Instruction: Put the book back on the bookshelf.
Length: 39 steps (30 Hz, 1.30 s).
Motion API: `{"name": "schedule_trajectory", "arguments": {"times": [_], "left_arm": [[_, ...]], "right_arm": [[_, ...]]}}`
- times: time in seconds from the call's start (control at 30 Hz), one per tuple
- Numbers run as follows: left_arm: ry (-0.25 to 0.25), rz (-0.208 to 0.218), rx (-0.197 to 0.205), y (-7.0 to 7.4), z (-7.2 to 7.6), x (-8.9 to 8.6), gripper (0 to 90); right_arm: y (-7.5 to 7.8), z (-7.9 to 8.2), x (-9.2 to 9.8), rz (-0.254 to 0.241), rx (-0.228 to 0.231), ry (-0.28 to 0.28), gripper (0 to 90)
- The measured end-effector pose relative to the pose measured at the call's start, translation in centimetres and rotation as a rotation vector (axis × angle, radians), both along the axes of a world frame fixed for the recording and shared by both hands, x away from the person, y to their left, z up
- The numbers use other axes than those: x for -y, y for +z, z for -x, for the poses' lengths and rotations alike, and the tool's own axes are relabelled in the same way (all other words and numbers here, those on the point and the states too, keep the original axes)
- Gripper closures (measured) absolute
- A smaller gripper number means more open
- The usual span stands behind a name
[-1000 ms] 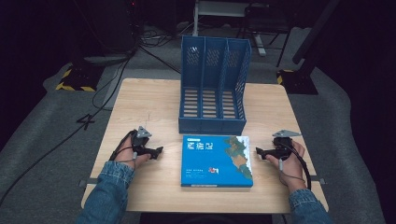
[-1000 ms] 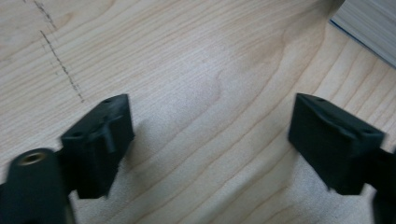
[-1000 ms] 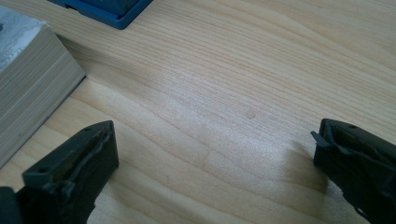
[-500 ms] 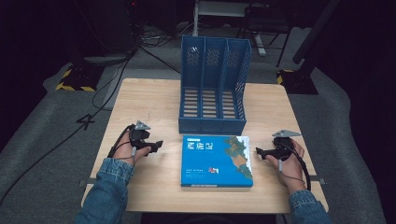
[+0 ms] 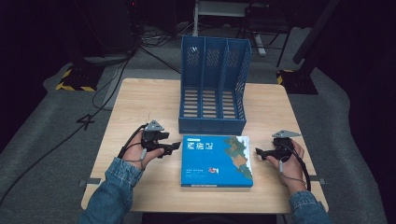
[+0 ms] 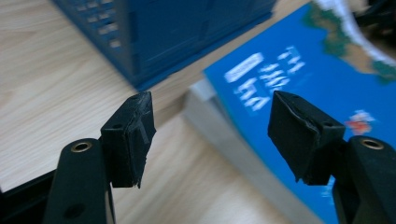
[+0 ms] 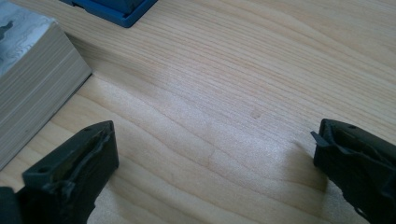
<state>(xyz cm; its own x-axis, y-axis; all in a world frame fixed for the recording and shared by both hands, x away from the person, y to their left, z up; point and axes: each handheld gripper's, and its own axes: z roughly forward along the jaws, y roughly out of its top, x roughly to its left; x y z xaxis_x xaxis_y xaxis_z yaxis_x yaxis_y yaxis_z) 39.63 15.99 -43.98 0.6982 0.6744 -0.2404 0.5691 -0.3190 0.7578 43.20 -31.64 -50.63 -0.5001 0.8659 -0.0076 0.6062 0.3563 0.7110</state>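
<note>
Book (image 5: 217,160) with a blue cover lies flat on our tabletop (image 5: 140,102), near the front edge and between our two hands. Its far edge sits just in front of the blue file rack (image 5: 213,88), which stands upright behind it with three slots; from the high view we cannot tell whether book and rack touch, but in the left gripper view a strip of bare wood shows between them.

Our left gripper (image 5: 173,146) sits off the book's left edge, with its fingers pointing toward the far left corner of the cover. In the left gripper view the fingers (image 6: 128,135) stand well apart with nothing between them, and they have just been closing a little. Through the gap we see bare wood and the book's grey page edge (image 6: 224,135); the blue cover runs behind the right-hand finger, and neither finger touches it.

Our right gripper (image 5: 259,152) rests near the book's right edge, pointing at it from just beside. In the right gripper view its fingers (image 7: 79,163) are spread wide over bare wood and hold nothing; the book's stacked pages (image 7: 32,93) lie off to the upper left, clear of both fingers.
</note>
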Motion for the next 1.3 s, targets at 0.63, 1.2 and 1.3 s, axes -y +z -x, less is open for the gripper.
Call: {"name": "schedule_trajectory", "arguments": {"times": [0.63, 1.2, 1.3], "left_arm": [[-0.142, -0.089, -0.050, -0.8, 1.4, 3.5, 30.0], [-0.078, -0.108, -0.138, -3.8, 0.7, 4.3, 24.9], [-0.085, -0.120, -0.127, -3.7, 0.8, 4.3, 24.8]], "right_arm": [[0.0, 0.1, -0.1, 0.000, 0.000, 0.008, 0.1], [0.0, 0.1, -0.2, 0.000, 0.001, 0.012, 0.1], [0.0, 0.1, -0.2, 0.001, 0.000, 0.011, 0.1]]}}
